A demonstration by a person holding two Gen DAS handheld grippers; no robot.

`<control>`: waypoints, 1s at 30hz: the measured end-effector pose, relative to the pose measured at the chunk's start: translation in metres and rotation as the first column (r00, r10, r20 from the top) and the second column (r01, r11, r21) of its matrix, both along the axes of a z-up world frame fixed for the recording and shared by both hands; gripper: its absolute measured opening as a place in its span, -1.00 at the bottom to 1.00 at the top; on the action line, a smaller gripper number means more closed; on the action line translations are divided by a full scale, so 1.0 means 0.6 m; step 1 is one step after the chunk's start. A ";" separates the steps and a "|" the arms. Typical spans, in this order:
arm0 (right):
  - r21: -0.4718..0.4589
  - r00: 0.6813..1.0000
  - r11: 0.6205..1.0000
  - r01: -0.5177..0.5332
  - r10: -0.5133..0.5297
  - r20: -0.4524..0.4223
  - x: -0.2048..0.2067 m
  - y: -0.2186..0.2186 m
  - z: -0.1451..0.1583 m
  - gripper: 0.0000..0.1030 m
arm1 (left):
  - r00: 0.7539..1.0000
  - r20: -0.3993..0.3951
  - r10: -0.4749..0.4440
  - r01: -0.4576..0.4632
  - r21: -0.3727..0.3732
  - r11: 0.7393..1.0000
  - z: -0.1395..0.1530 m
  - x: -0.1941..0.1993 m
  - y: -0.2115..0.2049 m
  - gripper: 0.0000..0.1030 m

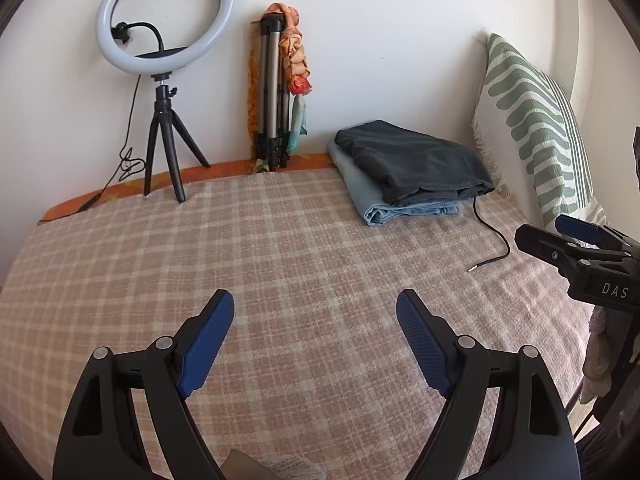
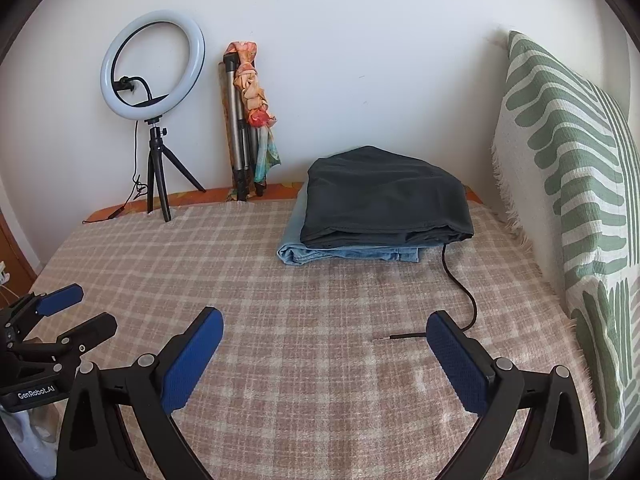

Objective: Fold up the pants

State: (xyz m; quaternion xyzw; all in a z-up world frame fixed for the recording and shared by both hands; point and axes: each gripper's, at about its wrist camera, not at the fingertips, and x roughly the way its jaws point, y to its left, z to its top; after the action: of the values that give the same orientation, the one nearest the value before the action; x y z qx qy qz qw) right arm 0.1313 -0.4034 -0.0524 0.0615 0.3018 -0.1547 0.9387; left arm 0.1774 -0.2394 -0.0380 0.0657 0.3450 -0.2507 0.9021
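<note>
Two folded pants (image 2: 380, 216) lie stacked well beyond both empty, wide-open hand-held grippers, left (image 1: 316, 316) and right (image 2: 326, 336).

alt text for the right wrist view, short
Right gripper hangs open and empty over a plaid bedspread, the left gripper at the left edge. Dark folded pants lie stacked on folded jeans by the wall, near a green-patterned pillow and ring light.

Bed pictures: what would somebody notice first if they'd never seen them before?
Probably the two folded pants stacked at the back of the checked bed: dark pants on top of light blue jeans. Then the white ring light standing by the wall at the left, and the green-striped pillow on the right.
</note>
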 end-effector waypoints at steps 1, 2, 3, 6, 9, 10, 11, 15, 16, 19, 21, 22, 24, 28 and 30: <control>-0.001 1.000 1.000 -0.001 0.001 0.000 0.000 0.001 0.000 1.00 | 1.000 0.004 0.000 0.000 0.001 1.000 0.001 0.000 0.000 0.68; 0.000 1.000 1.000 -0.002 0.002 0.000 0.001 0.001 0.000 1.00 | 1.000 0.008 0.001 -0.001 0.003 1.000 0.002 0.000 0.001 0.69; 0.001 1.000 1.000 -0.002 0.002 0.001 0.001 0.002 0.000 1.00 | 1.000 0.010 0.003 -0.003 0.002 1.000 0.003 -0.001 0.002 0.69; 0.003 1.000 1.000 0.001 -0.001 0.003 0.000 0.002 0.000 1.00 | 1.000 0.007 0.004 -0.004 -0.006 1.000 0.006 -0.002 0.003 0.69; 0.007 1.000 1.000 0.002 -0.003 0.005 -0.002 0.002 0.000 1.00 | 1.000 0.009 0.002 -0.002 -0.008 1.000 0.009 -0.004 0.003 0.69; 0.006 1.000 1.000 0.001 -0.001 0.004 -0.002 0.002 0.000 1.00 | 1.000 0.009 0.001 -0.001 -0.010 1.000 0.010 -0.005 0.003 0.69; 0.005 1.000 1.000 0.001 -0.001 0.004 -0.002 0.002 0.000 1.00 | 1.000 0.009 -0.001 0.001 -0.012 1.000 0.010 -0.006 0.003 0.69; 0.000 1.000 1.000 0.005 -0.005 0.006 -0.003 0.003 0.001 1.00 | 1.000 0.016 -0.004 0.004 -0.008 1.000 0.011 -0.009 0.001 0.69; -0.005 1.000 1.000 0.007 -0.007 0.006 -0.003 0.002 0.001 1.00 | 1.000 0.018 -0.004 0.005 -0.006 1.000 0.011 -0.010 0.000 0.69; -0.008 1.000 1.000 0.011 -0.011 0.005 -0.004 0.001 0.001 1.00 | 1.000 0.017 -0.007 0.007 -0.003 1.000 0.011 -0.011 -0.001 0.70; -0.006 1.000 1.000 0.011 -0.011 0.002 -0.004 -0.001 0.000 1.00 | 1.000 0.017 -0.006 0.006 -0.005 1.000 0.012 -0.012 -0.001 0.70; -0.006 1.000 1.000 0.011 -0.011 0.001 -0.004 0.000 0.000 1.00 | 1.000 0.018 -0.009 0.009 -0.005 1.000 0.012 -0.012 -0.001 0.70; -0.009 1.000 1.000 0.011 -0.011 -0.002 -0.003 0.000 -0.001 1.00 | 1.000 0.024 -0.012 0.012 -0.001 1.000 0.013 -0.014 -0.002 0.70; -0.013 1.000 1.000 0.011 -0.011 -0.010 0.000 0.001 -0.004 1.00 | 1.000 0.030 -0.009 0.009 0.000 1.000 0.013 -0.016 -0.003 0.70; -0.013 1.000 1.000 0.010 -0.010 -0.014 0.002 0.001 -0.005 1.00 | 0.999 0.046 -0.017 0.017 -0.006 1.000 0.015 -0.019 -0.002 0.70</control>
State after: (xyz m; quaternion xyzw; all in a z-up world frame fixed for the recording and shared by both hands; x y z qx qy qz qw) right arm 0.1327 -0.4029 -0.0556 0.0559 0.3069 -0.1616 0.9363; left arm 0.1661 -0.2403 -0.0292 0.0715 0.3227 -0.2579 0.9079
